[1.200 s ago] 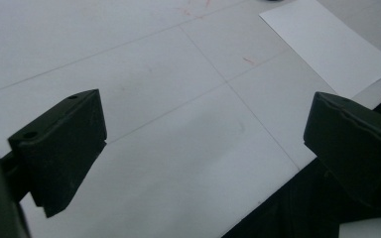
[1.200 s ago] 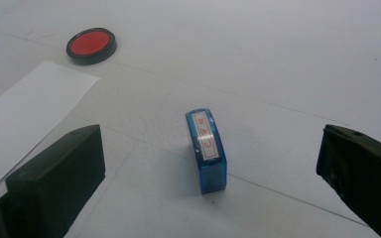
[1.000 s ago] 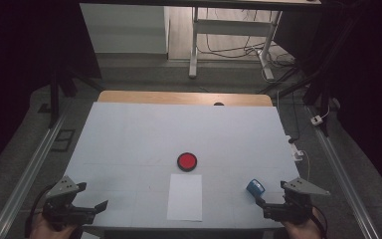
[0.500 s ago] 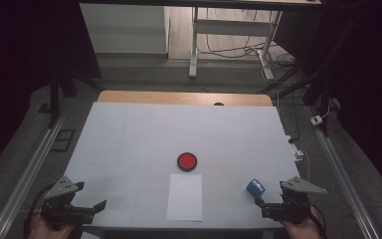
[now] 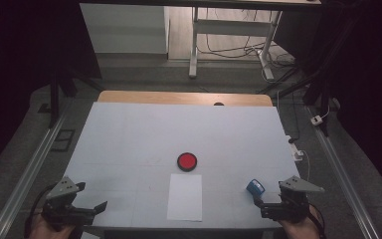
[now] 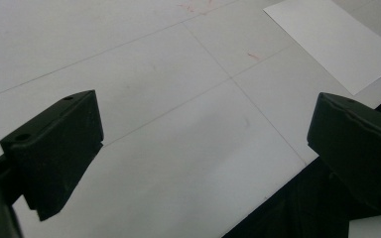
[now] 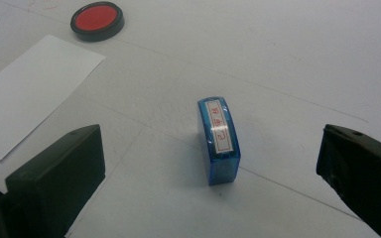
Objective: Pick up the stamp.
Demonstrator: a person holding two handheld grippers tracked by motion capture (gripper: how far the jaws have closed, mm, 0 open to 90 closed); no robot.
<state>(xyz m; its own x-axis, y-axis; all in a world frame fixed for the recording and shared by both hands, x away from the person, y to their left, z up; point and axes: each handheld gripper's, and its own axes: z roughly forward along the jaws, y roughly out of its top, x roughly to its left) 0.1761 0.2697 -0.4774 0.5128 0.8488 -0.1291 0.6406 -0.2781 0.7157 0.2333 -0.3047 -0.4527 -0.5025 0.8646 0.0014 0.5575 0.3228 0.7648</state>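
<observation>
Blue stamp (image 7: pixel 218 140) lies on its side on the white desk (image 5: pixel 129 139), near the front right corner, just ahead of the right claw (image 7: pixel 211 173), whose jaws stand wide apart on either side of it without touching it. From the high view the stamp (image 5: pixel 254 187) sits well to the right of the white sheet of paper (image 5: pixel 185 197), with the round red ink pad (image 5: pixel 187 161) just beyond the sheet's far edge. It looks like a small block of hard, glossy plastic — light and stiff, but probably slick, so a grip on the rounded ends could let it squirt out. The better hold, I judge, is across the two long flat flanks near the middle, leaving the labelled face with its red lettering and the stamping face free; the claw would first need turning to square up with the stamp's long axis. At the front left corner the left claw (image 5: pixel 90 211) is likewise spread open and holds nothing — below it is bare desk, with the paper (image 6: pixel 335 42) farther off
</observation>
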